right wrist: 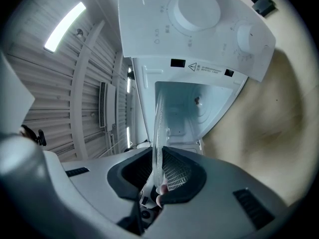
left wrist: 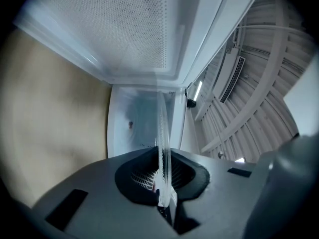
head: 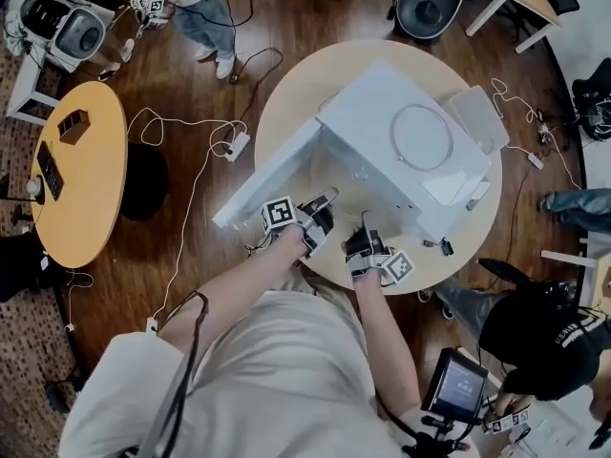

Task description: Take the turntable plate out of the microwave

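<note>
While the left gripper [head: 325, 201] and the right gripper [head: 366, 234] are both pointing into the open front of the microwave [head: 401, 132] at the centre of the head view, each is pinching the clear glass turntable plate. In the left gripper view, the left gripper [left wrist: 163, 183] is clamping its jaws on the turntable plate [left wrist: 162, 133], which is showing edge-on as a thin upright strip in the middle of the frame. The door [left wrist: 124, 29] is filling the upper left, and the cavity [left wrist: 137, 126] is lying just behind. In the right gripper view, the right gripper [right wrist: 157, 178] is squeezing the plate's opposite edge [right wrist: 158, 128] below the control panel [right wrist: 199, 29] at upper centre. The microwave is sitting on a round table [head: 286, 93].
</note>
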Demonstrator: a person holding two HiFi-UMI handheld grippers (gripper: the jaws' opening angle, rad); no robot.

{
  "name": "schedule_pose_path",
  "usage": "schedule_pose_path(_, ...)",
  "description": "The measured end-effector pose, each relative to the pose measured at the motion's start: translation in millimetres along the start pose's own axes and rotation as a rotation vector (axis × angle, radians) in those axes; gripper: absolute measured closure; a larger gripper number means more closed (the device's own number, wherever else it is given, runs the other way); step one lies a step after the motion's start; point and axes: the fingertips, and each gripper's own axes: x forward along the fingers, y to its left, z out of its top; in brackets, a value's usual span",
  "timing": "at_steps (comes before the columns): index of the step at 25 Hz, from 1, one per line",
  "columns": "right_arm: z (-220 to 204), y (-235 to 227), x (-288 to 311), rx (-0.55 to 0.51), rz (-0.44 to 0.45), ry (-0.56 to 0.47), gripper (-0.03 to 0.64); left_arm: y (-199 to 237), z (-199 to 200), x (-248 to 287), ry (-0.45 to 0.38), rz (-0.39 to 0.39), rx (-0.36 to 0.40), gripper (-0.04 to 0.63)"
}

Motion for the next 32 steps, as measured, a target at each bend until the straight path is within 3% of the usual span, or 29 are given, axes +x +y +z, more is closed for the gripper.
schedule_pose_path(17,-16,4,-18,0.01,0.012,0.08,0.569,-6,-19,-28,0.005,-0.004,0.013,0.561)
schedule_pose_path(32,-50,9,-39,0.014,-0.01,0.025,0.569,-9,-26,-59,0.095,0.008,0.017,0.561)
